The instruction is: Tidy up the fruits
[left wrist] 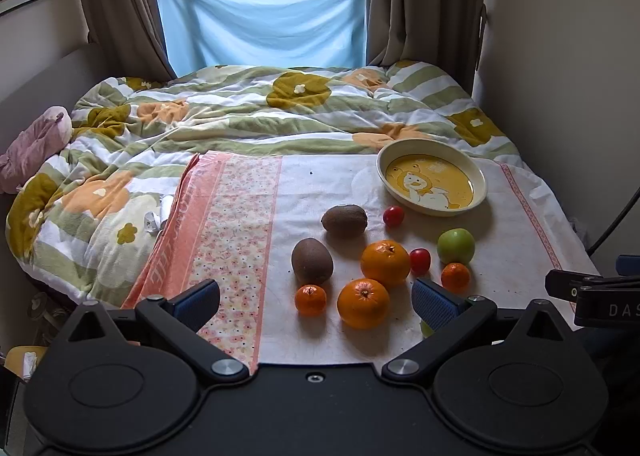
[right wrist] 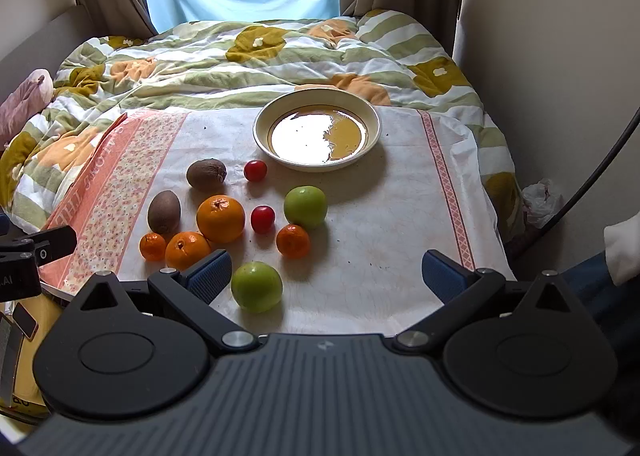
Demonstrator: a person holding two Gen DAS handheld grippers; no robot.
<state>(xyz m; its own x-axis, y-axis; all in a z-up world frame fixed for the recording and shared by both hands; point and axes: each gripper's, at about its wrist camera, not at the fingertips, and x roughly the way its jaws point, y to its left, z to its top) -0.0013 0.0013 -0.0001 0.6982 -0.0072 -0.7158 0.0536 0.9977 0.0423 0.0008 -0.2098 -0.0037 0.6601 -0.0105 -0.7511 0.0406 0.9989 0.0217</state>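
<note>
Fingers [left wrist: 434, 306] on both grippers spread wide, empty; floral cloth [right wrist: 384, 215] covers bed [right wrist: 248, 55].

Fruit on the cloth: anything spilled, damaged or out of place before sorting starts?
Nothing stands out. The plate sits empty and level; kiwis, oranges, green apples and cherry tomatoes lie loose but intact on the cloth.

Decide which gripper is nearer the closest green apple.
Right. The right gripper has the green apple just ahead by its left finger; the left gripper sits farther left.
</note>
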